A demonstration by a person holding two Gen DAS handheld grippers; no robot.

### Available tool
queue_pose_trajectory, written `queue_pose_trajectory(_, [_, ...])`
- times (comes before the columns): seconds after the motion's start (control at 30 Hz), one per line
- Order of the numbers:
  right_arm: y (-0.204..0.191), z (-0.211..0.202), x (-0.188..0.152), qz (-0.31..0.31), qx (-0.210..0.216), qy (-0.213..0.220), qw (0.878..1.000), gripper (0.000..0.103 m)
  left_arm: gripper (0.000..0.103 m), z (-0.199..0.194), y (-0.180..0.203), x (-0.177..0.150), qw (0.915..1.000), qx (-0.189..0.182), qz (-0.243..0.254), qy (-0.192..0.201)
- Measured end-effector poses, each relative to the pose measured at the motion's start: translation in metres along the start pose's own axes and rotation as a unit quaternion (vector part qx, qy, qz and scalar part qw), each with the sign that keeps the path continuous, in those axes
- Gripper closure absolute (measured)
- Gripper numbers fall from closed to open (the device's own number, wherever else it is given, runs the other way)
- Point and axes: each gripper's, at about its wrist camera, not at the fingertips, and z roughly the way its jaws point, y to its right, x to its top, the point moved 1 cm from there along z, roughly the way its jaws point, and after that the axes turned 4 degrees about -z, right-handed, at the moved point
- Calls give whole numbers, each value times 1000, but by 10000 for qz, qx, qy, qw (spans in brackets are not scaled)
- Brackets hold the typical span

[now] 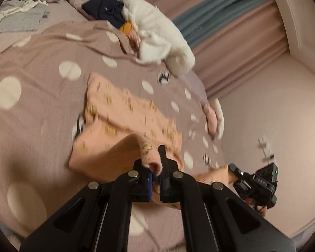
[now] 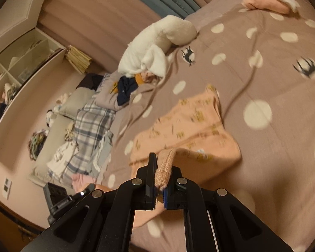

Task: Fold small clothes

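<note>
A small peach garment with gold print (image 1: pixel 124 113) lies partly spread on the dotted mauve bedspread (image 1: pixel 37 109). My left gripper (image 1: pixel 155 168) is shut on one lifted edge of it. My right gripper (image 2: pixel 160 174) is shut on another edge, a ribbed hem, of the same garment (image 2: pixel 189 124). Both hold the near side raised above the bed. The right gripper also shows in the left wrist view (image 1: pixel 254 184) at the lower right.
A heap of white, navy and mustard clothes (image 1: pixel 153 29) lies at the far side of the bed. Folded pink and white pieces (image 1: pixel 214 117) sit near the bed's right edge. Plaid bedding (image 2: pixel 90 126) and shelves (image 2: pixel 21 67) are at the left.
</note>
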Motion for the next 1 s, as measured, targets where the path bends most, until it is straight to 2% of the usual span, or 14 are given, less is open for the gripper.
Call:
queue_pose_trajectory(0.13, [-1,25,44,-98,-63,-60,9999,96,101,24,-12,38,9984,-266,-450,211])
queue_pose_trajectory(0.37, [39,101,101,71,-511,-356,9980,96,101,86,-45,99,9940,-11,-952,547])
queue_pose_trajectory(0.47, [59,134,116,4,-908,-528,9945,96,100,117,-64,122,9894,418,-1209,682])
queue_pose_trajectory(0.53, [80,148,121,446,-1292,-728,9879,80,99,137,-85,131,9811,838,-1715,310])
queue_pose_trajectory(0.57, [84,146,123,544,-1279,-672,9880,64,98,138,-92,130,9783,985,-1816,175])
queue_pose_trajectory(0.6, [85,137,125,548,-1245,-455,9897,49,92,134,-93,128,9790,1046,-1735,220])
queue_pose_trajectory(0.63, [85,126,124,527,-1302,-273,9897,42,85,126,-92,125,9805,1180,-1523,401])
queue_pose_trajectory(0.67, [82,114,121,494,-1375,-148,9892,26,54,120,-92,121,9790,1339,-1379,672])
queue_pose_trajectory(0.7, [80,104,117,457,-1422,-104,9887,15,13,111,-92,116,9719,1805,-1302,770])
queue_pose_trajectory(0.73, [79,98,115,441,-1443,-88,9885,13,2,104,-93,110,9644,2133,-1312,850])
queue_pose_trajectory(0.77, [76,87,107,406,-1423,-106,9889,13,1,94,-94,102,9602,2295,-1291,928])
queue_pose_trajectory(0.8, [74,77,96,385,-1375,-167,9896,13,1,89,-95,97,9608,2304,-1250,901])
queue_pose_trajectory(0.9, [72,58,60,451,-1340,-239,9897,13,1,69,-96,71,9734,1975,-1033,527])
queue_pose_trajectory(1.0, [71,53,30,460,-1393,-468,9881,13,1,54,-95,37,9750,2071,-756,293])
